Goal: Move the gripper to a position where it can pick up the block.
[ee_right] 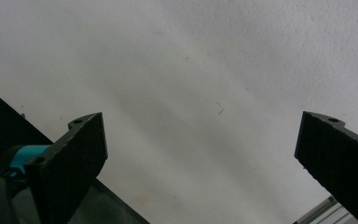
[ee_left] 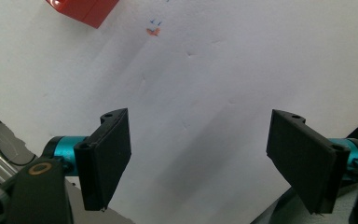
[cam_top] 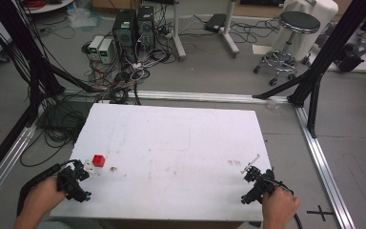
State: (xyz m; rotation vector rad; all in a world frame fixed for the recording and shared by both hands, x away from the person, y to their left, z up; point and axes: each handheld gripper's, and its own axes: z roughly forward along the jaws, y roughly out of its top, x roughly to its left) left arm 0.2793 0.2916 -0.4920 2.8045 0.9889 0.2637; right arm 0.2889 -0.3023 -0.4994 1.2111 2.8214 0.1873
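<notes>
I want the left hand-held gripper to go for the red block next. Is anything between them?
Nothing visible stands between them. The left hand-held gripper is open over bare white table, and the red block sits just ahead of it, apart from the jaws.

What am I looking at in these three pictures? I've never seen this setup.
A person at a white table holds a hand-operated two-jaw gripper in each hand. The high view looks down from above: left gripper, right gripper. The other two pictures come from cameras riding on each gripper, looking along its black jaws. Both grippers are open and hold nothing. A small red block lies on the table just ahead of the left gripper.
</notes>
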